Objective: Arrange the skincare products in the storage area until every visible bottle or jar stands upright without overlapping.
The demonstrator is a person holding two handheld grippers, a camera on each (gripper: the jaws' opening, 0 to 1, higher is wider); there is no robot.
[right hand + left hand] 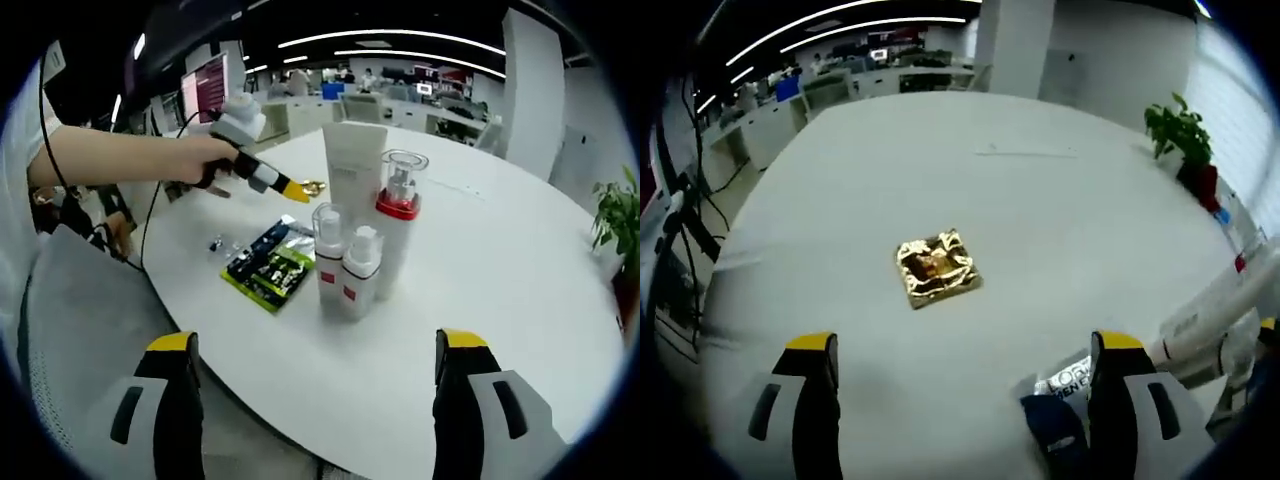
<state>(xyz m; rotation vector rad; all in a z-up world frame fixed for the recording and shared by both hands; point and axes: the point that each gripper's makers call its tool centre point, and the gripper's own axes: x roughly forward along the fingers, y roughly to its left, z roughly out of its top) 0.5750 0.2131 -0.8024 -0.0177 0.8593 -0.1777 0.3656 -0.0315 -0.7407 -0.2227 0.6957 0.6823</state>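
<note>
Four skincare containers are standing upright in a tight cluster on the white table (520, 270): a white tube (354, 165), a red-collared pump bottle (399, 225), and two small white bottles (345, 265). A green sachet (270, 268) is lying flat just beside them. A gold foil packet (937, 269) is resting mid-table. The left gripper (960, 375) and the right gripper (318, 370) are both holding their jaws apart, gripping nothing.

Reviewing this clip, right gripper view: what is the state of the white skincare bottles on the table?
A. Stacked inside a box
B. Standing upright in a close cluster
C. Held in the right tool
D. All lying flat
B. The white bottles stand upright in a tight group with the tall tube and the red-collared pump bottle on the white table; the right tool is open and holds nothing.
</note>
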